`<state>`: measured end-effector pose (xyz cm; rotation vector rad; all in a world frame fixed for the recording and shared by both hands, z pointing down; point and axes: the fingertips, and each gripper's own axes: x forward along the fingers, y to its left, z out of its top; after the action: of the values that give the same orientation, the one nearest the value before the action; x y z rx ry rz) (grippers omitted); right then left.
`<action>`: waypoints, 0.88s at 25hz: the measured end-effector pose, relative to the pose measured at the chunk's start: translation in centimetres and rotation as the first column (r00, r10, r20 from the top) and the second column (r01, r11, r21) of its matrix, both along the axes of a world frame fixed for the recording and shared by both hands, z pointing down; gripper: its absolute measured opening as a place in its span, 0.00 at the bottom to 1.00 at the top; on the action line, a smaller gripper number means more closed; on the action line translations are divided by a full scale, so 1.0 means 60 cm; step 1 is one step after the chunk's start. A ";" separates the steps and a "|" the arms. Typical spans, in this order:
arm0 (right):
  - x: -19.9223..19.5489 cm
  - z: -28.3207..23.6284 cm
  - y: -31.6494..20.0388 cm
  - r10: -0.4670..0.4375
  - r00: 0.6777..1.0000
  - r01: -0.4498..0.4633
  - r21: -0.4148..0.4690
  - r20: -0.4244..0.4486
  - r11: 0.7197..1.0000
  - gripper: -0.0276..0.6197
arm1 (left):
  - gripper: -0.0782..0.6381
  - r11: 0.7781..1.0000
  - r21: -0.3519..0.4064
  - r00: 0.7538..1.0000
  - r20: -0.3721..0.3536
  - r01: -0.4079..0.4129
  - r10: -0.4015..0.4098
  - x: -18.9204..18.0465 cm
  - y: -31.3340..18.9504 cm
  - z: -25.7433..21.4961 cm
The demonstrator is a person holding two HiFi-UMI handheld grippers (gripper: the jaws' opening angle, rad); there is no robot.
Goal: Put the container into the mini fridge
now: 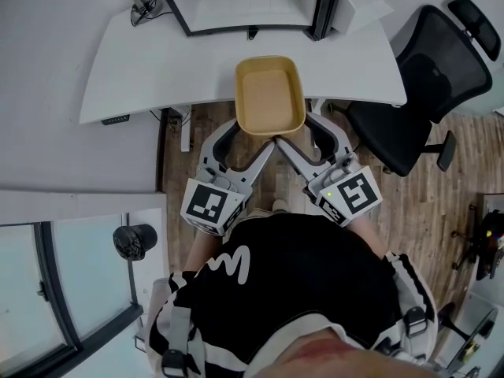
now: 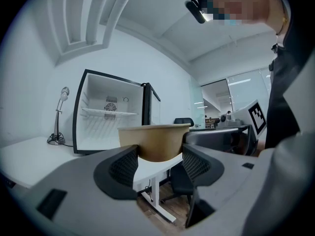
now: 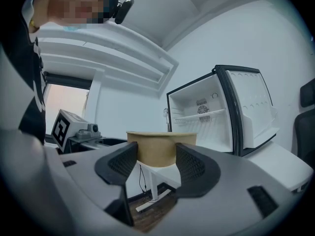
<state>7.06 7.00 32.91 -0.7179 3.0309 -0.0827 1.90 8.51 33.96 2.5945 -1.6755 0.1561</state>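
I held both grippers forward toward 12 o'clock, left gripper (image 1: 252, 135) beside right gripper (image 1: 298, 135), angled inward, each one's fingers (image 1: 256, 164) clamped on the container (image 1: 270, 93) at its 6 o'clock end.

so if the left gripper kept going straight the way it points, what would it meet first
Besides the paper container that the left gripper holds, probably the white desk, whose edge shows just under the container. The open mini fridge stands further back and left; depth is unclear.
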 end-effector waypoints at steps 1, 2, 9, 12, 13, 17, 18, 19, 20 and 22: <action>-0.002 0.000 -0.001 0.001 1.000 -0.001 0.001 -0.001 1.000 0.44 | 0.51 1.000 0.012 1.000 -0.001 -0.009 0.009 0.000 -0.001 0.000; -0.003 -0.001 -0.002 0.002 1.000 -0.002 0.002 -0.001 1.000 0.44 | 0.51 1.000 0.024 1.000 0.000 -0.015 0.015 0.000 -0.002 -0.001; -0.005 -0.006 -0.005 0.011 1.000 -0.011 0.001 0.007 1.000 0.44 | 0.51 0.998 0.053 1.000 -0.006 -0.023 0.023 0.002 -0.006 -0.010; -0.001 -0.002 -0.006 0.003 1.000 -0.003 -0.002 0.008 1.000 0.44 | 0.51 0.999 0.047 1.000 -0.002 -0.011 0.012 0.003 -0.006 -0.007; 0.000 -0.001 -0.006 0.000 1.000 0.000 -0.002 0.006 1.000 0.44 | 0.51 0.999 0.043 1.000 -0.002 -0.004 0.004 0.003 -0.007 -0.006; 0.005 0.003 -0.003 -0.013 1.000 0.013 -0.008 0.001 1.000 0.44 | 0.51 1.000 0.020 1.000 -0.006 0.020 -0.020 0.004 -0.002 0.002; 0.006 0.005 0.000 -0.018 1.000 0.018 -0.011 -0.001 1.000 0.44 | 0.51 0.999 0.015 1.000 -0.002 0.029 -0.029 0.004 0.000 0.004; 0.007 0.008 0.002 -0.022 1.000 0.022 -0.014 -0.003 1.000 0.44 | 0.51 0.999 0.016 0.999 -0.005 0.036 -0.036 0.004 0.002 0.005; 0.007 0.011 0.004 -0.027 1.000 0.027 -0.018 -0.006 0.999 0.44 | 0.51 0.999 0.019 0.999 -0.013 0.042 -0.042 0.004 0.004 0.007; 0.007 0.016 0.005 -0.033 0.999 0.033 -0.026 -0.009 0.999 0.44 | 0.51 0.999 0.023 0.999 -0.029 0.042 -0.042 0.007 0.007 0.013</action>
<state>7.50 7.33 33.89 -0.6717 3.0564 -0.1197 2.30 8.94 34.76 2.5636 -1.7316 0.0974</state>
